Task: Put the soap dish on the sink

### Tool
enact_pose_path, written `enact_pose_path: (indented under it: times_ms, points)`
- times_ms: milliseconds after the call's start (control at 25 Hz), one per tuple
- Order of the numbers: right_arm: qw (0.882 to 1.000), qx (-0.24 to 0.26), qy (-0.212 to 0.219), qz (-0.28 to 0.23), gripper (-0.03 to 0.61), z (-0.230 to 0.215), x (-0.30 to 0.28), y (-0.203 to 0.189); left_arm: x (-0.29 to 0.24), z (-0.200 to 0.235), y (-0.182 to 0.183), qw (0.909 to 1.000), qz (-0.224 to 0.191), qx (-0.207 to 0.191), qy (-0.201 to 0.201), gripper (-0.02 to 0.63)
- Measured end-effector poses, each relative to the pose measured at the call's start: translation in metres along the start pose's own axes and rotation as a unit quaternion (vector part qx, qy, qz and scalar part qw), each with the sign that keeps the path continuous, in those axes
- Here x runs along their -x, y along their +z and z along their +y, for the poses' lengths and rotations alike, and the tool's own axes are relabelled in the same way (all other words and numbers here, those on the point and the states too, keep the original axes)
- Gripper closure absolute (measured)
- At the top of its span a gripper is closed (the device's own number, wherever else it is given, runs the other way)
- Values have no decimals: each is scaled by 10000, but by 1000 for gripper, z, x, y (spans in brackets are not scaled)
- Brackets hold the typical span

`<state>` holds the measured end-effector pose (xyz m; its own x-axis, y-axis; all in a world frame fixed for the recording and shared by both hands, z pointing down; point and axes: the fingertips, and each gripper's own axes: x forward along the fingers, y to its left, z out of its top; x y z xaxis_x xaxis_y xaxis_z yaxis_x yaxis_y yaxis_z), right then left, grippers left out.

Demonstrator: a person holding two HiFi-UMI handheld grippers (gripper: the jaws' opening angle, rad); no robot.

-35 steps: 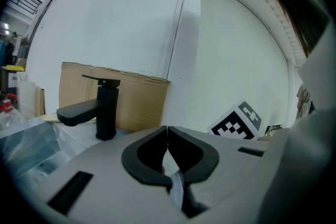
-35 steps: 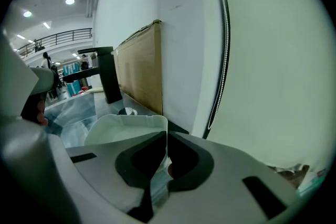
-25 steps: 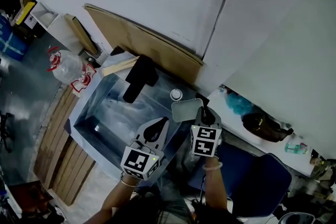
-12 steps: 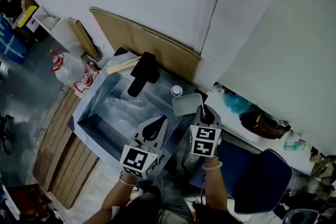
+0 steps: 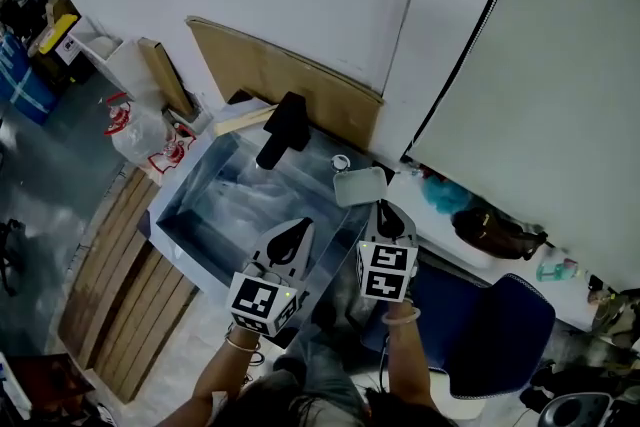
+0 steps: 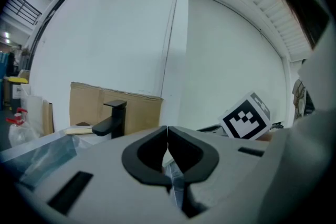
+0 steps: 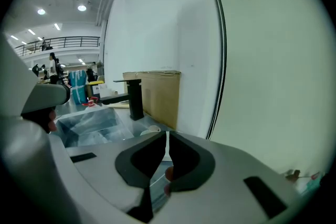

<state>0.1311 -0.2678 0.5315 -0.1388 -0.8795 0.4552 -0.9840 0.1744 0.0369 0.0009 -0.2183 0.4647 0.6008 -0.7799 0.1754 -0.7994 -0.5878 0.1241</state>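
Note:
The grey-green soap dish (image 5: 359, 185) hangs level over the back right corner of the steel sink (image 5: 196, 221), next to a small white round cap (image 5: 342, 162). My right gripper (image 5: 383, 209) is shut on the dish's near edge. In the right gripper view the jaws stand closed (image 7: 167, 141), with the pale dish (image 7: 156, 186) showing beneath them. My left gripper (image 5: 296, 237) hovers over the sink's front right part, shut on nothing (image 6: 167, 136). The black faucet (image 5: 285, 130) stands at the sink's back rim.
A cardboard sheet (image 5: 280, 80) leans on the wall behind the sink. Wooden pallets (image 5: 110, 285) lie to the left. A white counter on the right bears a teal thing (image 5: 440, 193) and a dark bag (image 5: 495, 233). A blue chair (image 5: 490, 325) is below it.
The right gripper has carried the soap dish farther away, toward the sink's back right corner. The left gripper has stayed shut over the sink.

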Motion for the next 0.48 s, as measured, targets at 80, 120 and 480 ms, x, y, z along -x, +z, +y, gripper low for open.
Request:
enact_pose_path:
  times_ms: [80, 120, 480]
  points:
    - [10000, -14, 2, -58, 546, 5, 10, 1, 10, -3, 3, 10000, -42, -12, -4, 604]
    - [10000, -10, 4, -83, 546, 8, 15, 2, 15, -4, 4, 10000, -63, -18, -5, 604]
    - [9994, -56, 100, -337, 548, 35, 68, 10, 57, -18, 16, 9997, -244, -80, -40, 604]
